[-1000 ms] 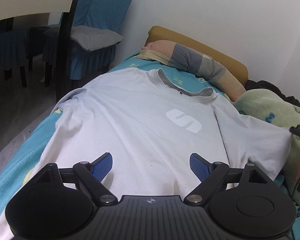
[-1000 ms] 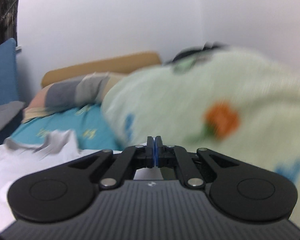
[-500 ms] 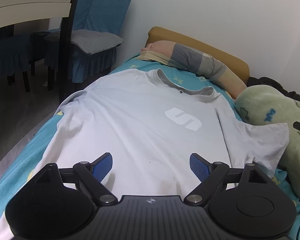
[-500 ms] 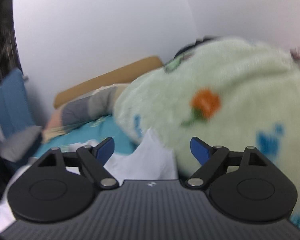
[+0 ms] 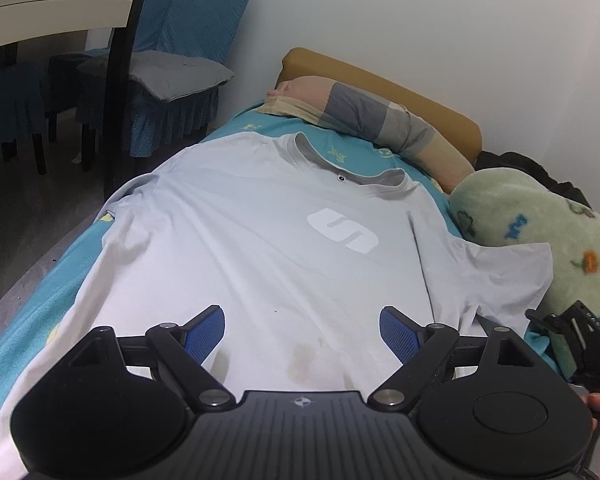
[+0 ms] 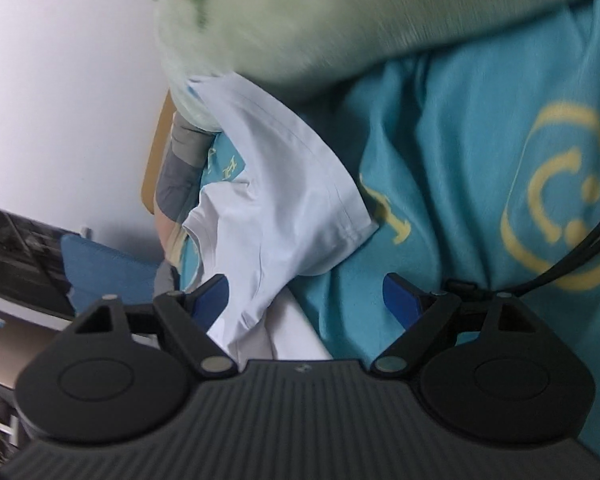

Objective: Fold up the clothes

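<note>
- The pale grey T-shirt (image 5: 260,248) lies spread flat, front up, on the bed with the teal sheet (image 5: 48,292); it fills the centre of the left wrist view, collar toward the top of the frame.
- The left gripper (image 5: 302,330) sits at the lower centre of the frame over the hem end of the T-shirt. Its jaws stand wide apart and hold nothing; shirt fabric shows in the gap between them.
- A white logo (image 5: 343,230) lies on the shirt chest, above and right of the jaws.
- The shirt's right-hand sleeve (image 5: 504,276) extends toward the right edge of the frame, its upper edge against the pale green fleece blanket (image 5: 540,216).
- A striped pillow (image 5: 364,116) lies beyond the collar, upper centre.
- The right gripper (image 6: 306,302) has its jaws wide apart, holding nothing. The sleeve (image 6: 284,200) lies just above the left jaw, in the centre-left of the right wrist view. This view is motion-blurred.
</note>
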### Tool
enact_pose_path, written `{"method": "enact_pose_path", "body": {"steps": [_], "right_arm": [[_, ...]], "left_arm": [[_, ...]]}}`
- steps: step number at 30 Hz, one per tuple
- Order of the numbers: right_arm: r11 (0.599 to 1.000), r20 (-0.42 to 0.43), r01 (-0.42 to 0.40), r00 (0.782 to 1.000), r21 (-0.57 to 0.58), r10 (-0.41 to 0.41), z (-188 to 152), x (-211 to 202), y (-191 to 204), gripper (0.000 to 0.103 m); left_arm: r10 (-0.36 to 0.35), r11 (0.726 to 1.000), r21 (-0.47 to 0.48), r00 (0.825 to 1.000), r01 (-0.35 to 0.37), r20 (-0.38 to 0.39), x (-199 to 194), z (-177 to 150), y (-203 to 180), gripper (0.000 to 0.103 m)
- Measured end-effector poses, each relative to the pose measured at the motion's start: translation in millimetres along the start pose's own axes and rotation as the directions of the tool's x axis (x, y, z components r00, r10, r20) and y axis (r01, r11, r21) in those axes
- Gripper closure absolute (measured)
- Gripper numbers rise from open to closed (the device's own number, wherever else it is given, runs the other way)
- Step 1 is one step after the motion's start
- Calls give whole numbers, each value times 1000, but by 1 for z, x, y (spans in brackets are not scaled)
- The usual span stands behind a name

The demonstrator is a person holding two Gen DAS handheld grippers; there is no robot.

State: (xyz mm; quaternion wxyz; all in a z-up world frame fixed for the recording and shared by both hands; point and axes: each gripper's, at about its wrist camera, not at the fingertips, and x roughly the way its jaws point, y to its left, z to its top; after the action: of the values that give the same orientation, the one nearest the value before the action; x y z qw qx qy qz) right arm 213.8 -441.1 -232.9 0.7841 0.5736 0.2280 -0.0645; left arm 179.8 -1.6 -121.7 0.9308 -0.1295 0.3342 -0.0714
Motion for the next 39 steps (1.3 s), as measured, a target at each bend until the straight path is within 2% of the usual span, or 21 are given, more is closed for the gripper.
{"method": "enact_pose_path", "body": {"steps": [1,3,7,11,12,13,14,15,16,17,19,21,23,25,28,31,35,37,39], "right_arm": [[999,-11,-6,1000,33,7,-1,4,-6,17],[999,-1,-34,999,10,34,2,17,-4,16],[978,4,9,1000,-208,-9,6,55,23,16],[933,82,79,995,-350,-53,4,83,47,17],[918,101,102,993,-384,-68,3,88,53,20],[901,120,125,989,-416,-82,2,94,59,24],[881,133,149,986,-448,-99,1,99,66,36],[860,140,172,983,-480,-119,2,104,72,54],[835,151,200,978,-512,-141,1,108,79,68],[809,173,230,972,-540,-161,0,108,88,90],[765,232,278,958,-581,-172,1,102,110,94],[729,285,289,949,-621,-133,-1,87,137,96],[673,318,284,945,-683,-76,-12,75,169,97],[603,317,272,948,-750,-32,-32,76,206,97],[473,292,258,956,-842,-2,-72,90,256,97],[317,243,240,969,-918,-31,-123,127,287,97],[150,166,186,976,-971,-139,-185,195,284,96],[108,125,145,977,-983,-173,-204,220,274,96],[110,95,120,974,-987,-208,-212,241,266,95]], "left_arm": [[-4,1000,-7,1000,4,0,1,1,1,16],[-12,1000,-20,1000,12,-1,4,2,3,16],[-33,998,-48,999,33,1,11,5,8,16],[-49,996,-75,999,49,-4,25,8,13,16],[-53,995,-81,999,52,-5,29,9,15,16],[-50,995,-84,999,50,-4,32,10,16,16],[-48,995,-86,999,47,-3,35,11,17,16],[-46,995,-86,999,46,2,36,13,18,16],[-43,995,-85,999,44,6,38,14,19,16],[-39,995,-88,999,40,9,38,16,20,16],[-26,995,-94,999,28,18,37,20,23,17],[-9,995,-100,1000,12,30,32,24,27,17],[10,994,-105,999,-5,44,26,28,31,17],[19,993,-119,998,-12,60,18,33,37,17],[37,991,-132,997,-27,75,9,43,48,17],[65,985,-162,995,-53,73,3,49,64,17],[89,969,-233,995,-75,49,5,49,95,17],[89,966,-247,996,-80,27,10,48,105,17],[81,969,-234,997,-75,14,16,47,107,17]]}}
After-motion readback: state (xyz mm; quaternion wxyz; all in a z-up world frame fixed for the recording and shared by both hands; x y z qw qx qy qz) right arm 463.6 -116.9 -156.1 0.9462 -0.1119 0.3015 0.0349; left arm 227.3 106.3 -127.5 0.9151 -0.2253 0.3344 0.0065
